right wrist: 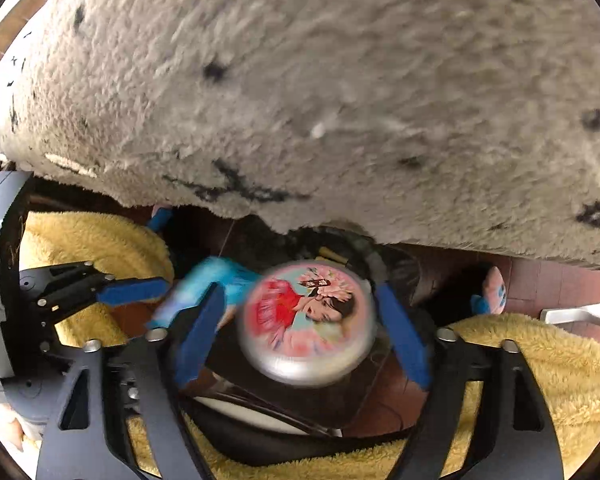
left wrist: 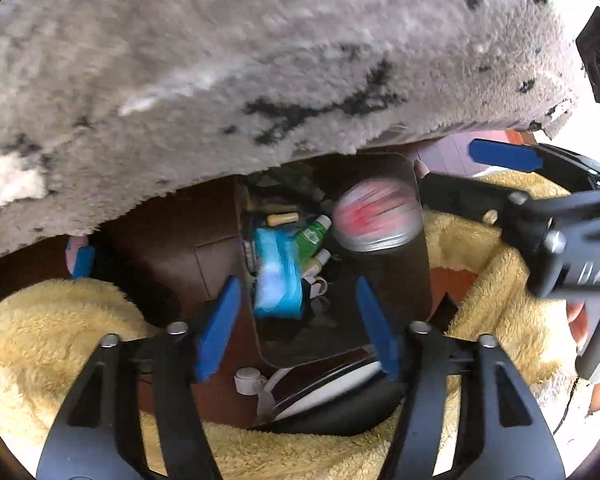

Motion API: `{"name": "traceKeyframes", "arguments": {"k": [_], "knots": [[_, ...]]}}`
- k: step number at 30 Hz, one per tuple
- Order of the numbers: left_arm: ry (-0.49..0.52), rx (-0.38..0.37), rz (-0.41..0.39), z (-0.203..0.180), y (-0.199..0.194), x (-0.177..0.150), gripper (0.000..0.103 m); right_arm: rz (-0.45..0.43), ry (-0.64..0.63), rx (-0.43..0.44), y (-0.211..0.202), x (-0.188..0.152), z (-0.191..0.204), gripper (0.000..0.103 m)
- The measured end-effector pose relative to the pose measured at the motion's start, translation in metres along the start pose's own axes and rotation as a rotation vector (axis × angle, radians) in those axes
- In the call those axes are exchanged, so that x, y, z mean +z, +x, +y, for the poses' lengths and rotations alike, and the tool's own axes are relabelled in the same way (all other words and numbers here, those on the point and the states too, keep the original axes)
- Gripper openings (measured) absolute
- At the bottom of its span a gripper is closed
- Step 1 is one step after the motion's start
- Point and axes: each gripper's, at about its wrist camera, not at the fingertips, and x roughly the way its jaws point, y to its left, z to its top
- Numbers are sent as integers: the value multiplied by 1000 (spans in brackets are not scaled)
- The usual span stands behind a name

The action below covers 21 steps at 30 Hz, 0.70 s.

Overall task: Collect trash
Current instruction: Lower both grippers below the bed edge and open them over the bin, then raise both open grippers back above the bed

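A round silver tin [right wrist: 306, 322] with a pink and red picture of a woman on its lid is blurred between my right gripper's [right wrist: 302, 334] spread blue fingers, touching neither, above a dark brown bin [left wrist: 204, 252]. In the left wrist view the tin [left wrist: 374, 214] hangs over the bin's opening. The bin holds a blue packet [left wrist: 278, 276], a green bottle [left wrist: 312, 236] and other small items. My left gripper [left wrist: 298, 328] is open and empty, just above the bin's near rim. The right gripper also shows at the right edge of that view [left wrist: 472, 184].
A grey shaggy rug [left wrist: 260, 72] with black marks fills the upper half of both views. Yellow fleece [left wrist: 60, 340] lies on both sides of the bin. A black and white shoe [left wrist: 324, 392] lies below the bin. Red floor tiles [right wrist: 548, 284] show at right.
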Motion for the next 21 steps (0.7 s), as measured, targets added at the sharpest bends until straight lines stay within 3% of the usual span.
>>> {"name": "traceKeyframes", "arguments": {"k": [7,9,11,21], "knots": [[13,27,-99,-4,-39,-5,82,-105,-1,-31,-43,1,-5,88],[22,37,-137,-7,-54,-6,87,-145,-12,-43,-59,0,-5,96],[33,56,-183,-9,-73,-6,91,-180,-23,-52,-75,-1,-4,96],[67,168,-431,-7,-170,8,95,-411,-61,-137,-161,19,1,99]]}}
